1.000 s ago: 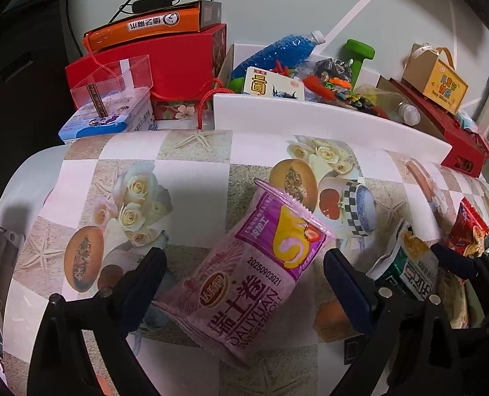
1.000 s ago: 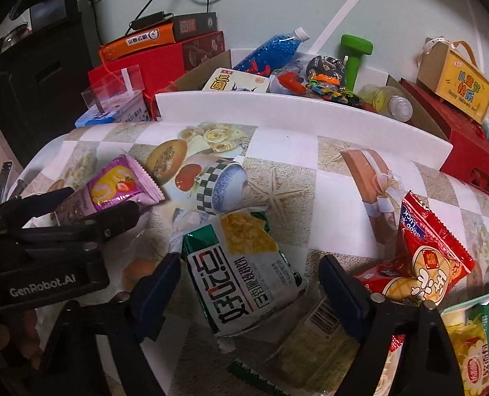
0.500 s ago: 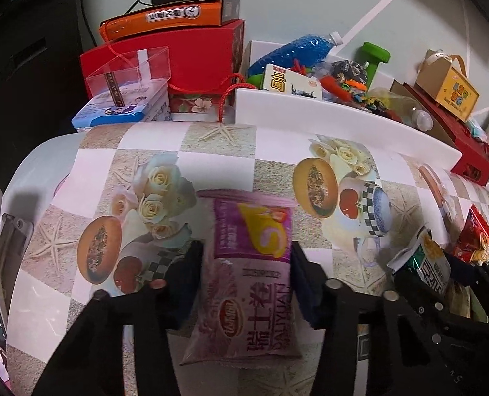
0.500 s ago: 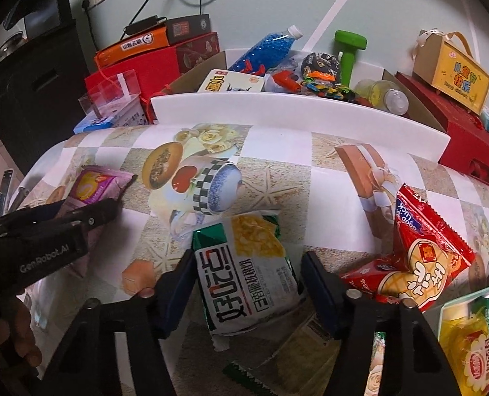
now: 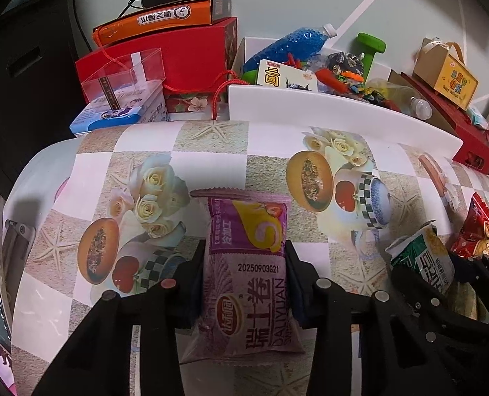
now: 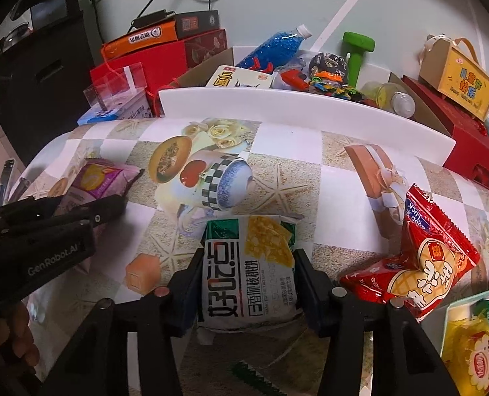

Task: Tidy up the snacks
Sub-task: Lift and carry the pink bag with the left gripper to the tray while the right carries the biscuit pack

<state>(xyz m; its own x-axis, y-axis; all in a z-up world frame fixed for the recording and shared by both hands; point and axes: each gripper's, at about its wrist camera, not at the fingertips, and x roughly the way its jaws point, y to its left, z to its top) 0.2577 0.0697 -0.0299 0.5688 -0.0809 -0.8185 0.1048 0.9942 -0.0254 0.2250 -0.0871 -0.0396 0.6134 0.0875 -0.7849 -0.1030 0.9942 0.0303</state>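
**Two grippers, each closed on one snack packet**

Two hand-held grippers work side by side over a table (image 5: pixel 211 151) covered with a checked, flower-printed cloth. Left gripper (image 5: pixel 244 260): its jaws have just been closing and now press on both long sides of a purple packet (image 5: pixel 247 264), which stands lengthwise between them. The packet's crimped top edge lies ahead of the fingertips, and its lower end reaches back between the finger arms. Right gripper (image 6: pixel 247 267): its jaws have likewise just been closing and now clamp a white-and-green packet (image 6: pixel 249 264) from either side. That packet's top corners project ahead of the fingertips, while its lower seam sits back between the arms. In the right wrist view, the left gripper (image 6: pixel 89 211) appears off to the left of the jaws with the purple packet (image 6: pixel 99 181) in its grip, and part of the hand (image 6: pixel 10 340) carrying it shows at the lower left. A red packet (image 6: pixel 422 264) lies on the cloth just to the right of the right jaw, apart from it. A green tray (image 6: pixel 472 300) holding yellow snacks (image 6: pixel 472 353) sits further right, at the frame edge. Well ahead of both pairs of jaws, beyond the table's far edge, a white bin (image 6: pixel 310 112) holds a blue bottle (image 6: pixel 274 46), a green dumbbell (image 6: pixel 356 49) and assorted small items. Red boxes (image 5: pixel 185 52) are stacked to the left of the bin.
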